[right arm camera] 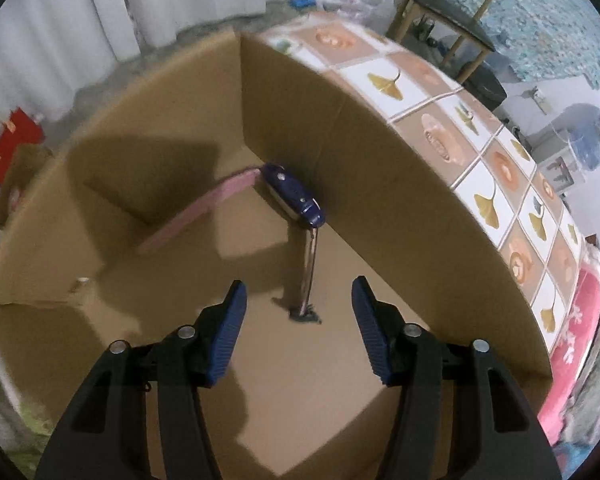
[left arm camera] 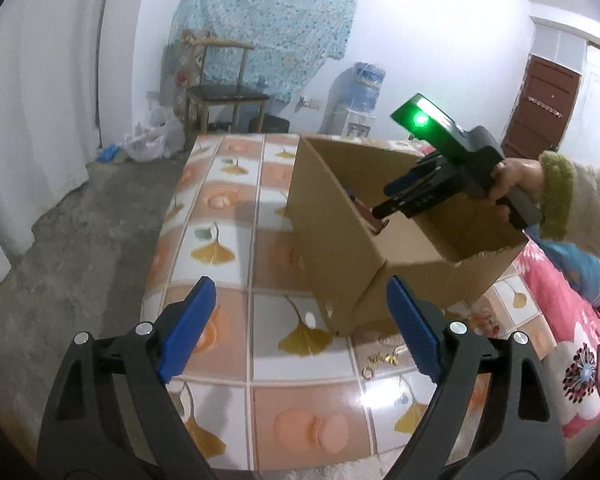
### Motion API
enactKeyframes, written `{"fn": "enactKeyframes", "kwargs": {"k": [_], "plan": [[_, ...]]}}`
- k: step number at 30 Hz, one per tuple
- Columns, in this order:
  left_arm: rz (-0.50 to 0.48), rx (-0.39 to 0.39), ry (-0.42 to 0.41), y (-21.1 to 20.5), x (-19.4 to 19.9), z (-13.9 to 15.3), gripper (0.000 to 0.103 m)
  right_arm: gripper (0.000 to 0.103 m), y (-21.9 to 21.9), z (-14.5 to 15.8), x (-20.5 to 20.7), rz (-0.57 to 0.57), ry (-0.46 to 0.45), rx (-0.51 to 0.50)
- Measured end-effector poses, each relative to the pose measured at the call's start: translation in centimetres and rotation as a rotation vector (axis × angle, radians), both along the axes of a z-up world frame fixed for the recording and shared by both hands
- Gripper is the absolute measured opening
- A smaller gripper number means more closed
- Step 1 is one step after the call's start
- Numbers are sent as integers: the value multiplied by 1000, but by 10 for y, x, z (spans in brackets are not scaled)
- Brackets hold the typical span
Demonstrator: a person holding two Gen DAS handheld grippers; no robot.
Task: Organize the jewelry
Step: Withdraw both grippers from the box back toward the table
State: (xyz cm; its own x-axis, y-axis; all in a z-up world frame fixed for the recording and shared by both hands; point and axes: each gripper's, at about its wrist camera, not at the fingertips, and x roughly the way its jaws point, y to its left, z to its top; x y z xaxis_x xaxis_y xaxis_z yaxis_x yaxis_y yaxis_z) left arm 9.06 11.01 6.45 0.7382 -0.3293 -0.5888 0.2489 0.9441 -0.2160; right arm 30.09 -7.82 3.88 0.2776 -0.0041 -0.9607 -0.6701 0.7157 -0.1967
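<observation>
An open cardboard box [left arm camera: 336, 236] stands on the tiled table. My right gripper [left arm camera: 380, 200] reaches into it from above; in the right wrist view it [right arm camera: 298, 332] is open and empty over the box floor [right arm camera: 260, 380]. Inside lie a blue case [right arm camera: 294, 196], a pink flat piece [right arm camera: 204, 208] and a thin strand with a dark tassel [right arm camera: 306, 280] just ahead of the fingers. My left gripper [left arm camera: 300, 328] is open and empty above the table. Small gold jewelry pieces [left arm camera: 382, 360] lie on the table beside the box, near the left gripper's right finger.
The tiled table [left arm camera: 228, 216] ends at its left edge over a concrete floor. A pink floral cloth [left arm camera: 572, 332] lies at the right. A chair [left arm camera: 224, 92] and a water dispenser [left arm camera: 360, 96] stand by the back wall.
</observation>
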Motion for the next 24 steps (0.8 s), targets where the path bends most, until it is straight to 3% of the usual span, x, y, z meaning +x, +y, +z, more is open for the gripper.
{"fn": "enactKeyframes", "kwargs": {"k": [2, 6, 9, 12, 16, 18, 24], "plan": [[-2, 0, 5, 3, -1, -4, 84, 37, 3, -11, 3, 8, -3, -57], [9, -9, 20, 11, 2, -13, 84, 5, 7, -26, 1, 62, -41, -156], [22, -32, 31, 17, 4, -17, 84, 4, 12, -25, -12, 172, -127, -236], [28, -54, 40, 21, 4, -20, 84, 4, 10, -28, -41, 406, -273, -416], [33, -86, 61, 26, 7, -26, 84, 4, -12, -46, -73, 687, -395, -659], [35, -91, 60, 27, 7, -27, 84, 4, -28, -57, -79, 767, -367, -755], [30, -80, 58, 27, 6, -29, 84, 4, -52, -62, -79, 768, -304, -867]]}}
